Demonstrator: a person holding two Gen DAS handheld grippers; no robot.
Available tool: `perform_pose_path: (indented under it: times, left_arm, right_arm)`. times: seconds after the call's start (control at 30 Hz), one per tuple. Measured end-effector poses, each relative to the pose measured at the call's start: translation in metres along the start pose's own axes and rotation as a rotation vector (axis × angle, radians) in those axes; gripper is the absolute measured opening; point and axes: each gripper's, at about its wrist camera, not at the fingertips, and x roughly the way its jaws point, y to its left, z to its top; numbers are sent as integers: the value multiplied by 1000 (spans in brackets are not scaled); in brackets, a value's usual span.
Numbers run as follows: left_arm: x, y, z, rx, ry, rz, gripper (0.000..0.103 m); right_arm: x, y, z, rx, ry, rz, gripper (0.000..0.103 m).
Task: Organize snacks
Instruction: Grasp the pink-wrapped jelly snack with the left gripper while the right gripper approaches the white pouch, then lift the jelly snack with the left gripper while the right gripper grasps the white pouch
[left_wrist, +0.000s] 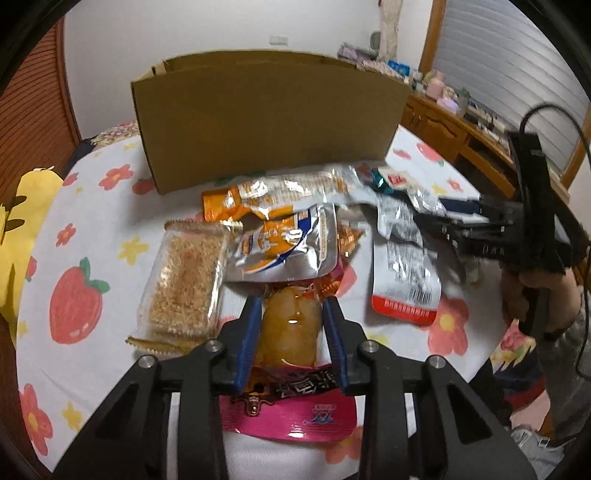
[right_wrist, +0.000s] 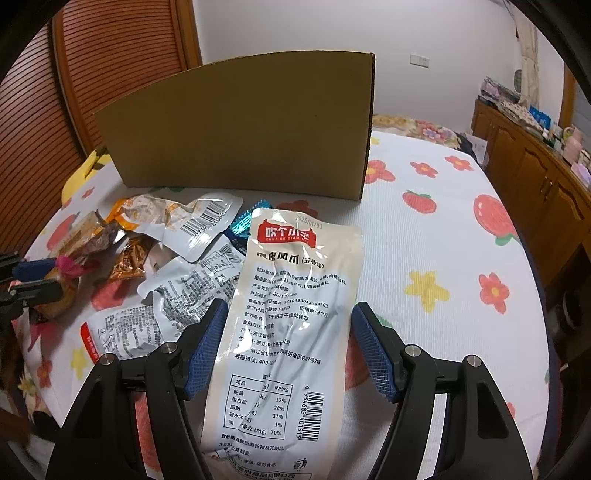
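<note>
A pink-ended clear snack packet (left_wrist: 291, 325) with pale yellow contents lies lengthwise between my left gripper's (left_wrist: 291, 301) blue pads, which press its two sides. The right wrist view shows that gripper (right_wrist: 40, 275) at the far left edge. My right gripper (right_wrist: 290, 304) stands wide, its pads against both long edges of a white printed pouch (right_wrist: 295, 295), which bows slightly and rests over other packets. From the left wrist view, the right gripper (left_wrist: 439, 218) reaches in from the right, with a hand on it. A tall open cardboard box (left_wrist: 266, 122) stands behind the pile.
Loose snacks lie on the strawberry-print sheet (right_wrist: 443, 240): a clear biscuit pack (left_wrist: 184, 284), orange-silver pouches (left_wrist: 280, 243) and a white pouch with a red band (left_wrist: 402, 280). A yellow plush (left_wrist: 22, 229) sits left. Wooden cabinets (right_wrist: 535, 177) line the right.
</note>
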Motion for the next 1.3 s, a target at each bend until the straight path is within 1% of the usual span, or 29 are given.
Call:
perform_pose_path:
  times: [0.23, 0.27, 0.4, 0.57, 0.77, 0.9, 0.97, 1.03, 1.2, 1.3]
  left_arm:
    - [1, -3, -3, 25, 13, 3, 37]
    - [0, -3, -4, 28, 11, 4, 34]
    - [-4, -6, -10, 43, -2, 9, 33]
    - [-17, -2, -18, 9, -39, -23, 33]
    - [-35, -4, -21, 5, -82, -36, 33]
    - [-44, -1, -20, -11, -111, -39, 33]
    - [-46, 1, -20, -17, -118, -41, 33]
    - [-46, 2, -18, -22, -120, -38, 33]
    - [-45, 1, -17, -24, -126, -35, 33]
    - [-47, 0, -16, -20, -132, -36, 33]
  right_arm:
    - [0, 0, 0, 0, 0, 0, 72]
    - [0, 0, 0, 0, 1, 0, 72]
    - [0, 0, 0, 0, 1, 0, 72]
    - [0, 0, 0, 2, 1, 2, 72]
    - [1, 2, -1, -11, 10, -6, 73]
    - [1, 4, -1, -29, 22, -16, 69]
    - [2, 7, -2, -60, 32, -35, 65]
    - [1, 7, -3, -71, 39, -33, 64]
    - [-9, 8, -4, -69, 28, -27, 50]
    - [-14, 6, -5, -55, 20, -18, 48]
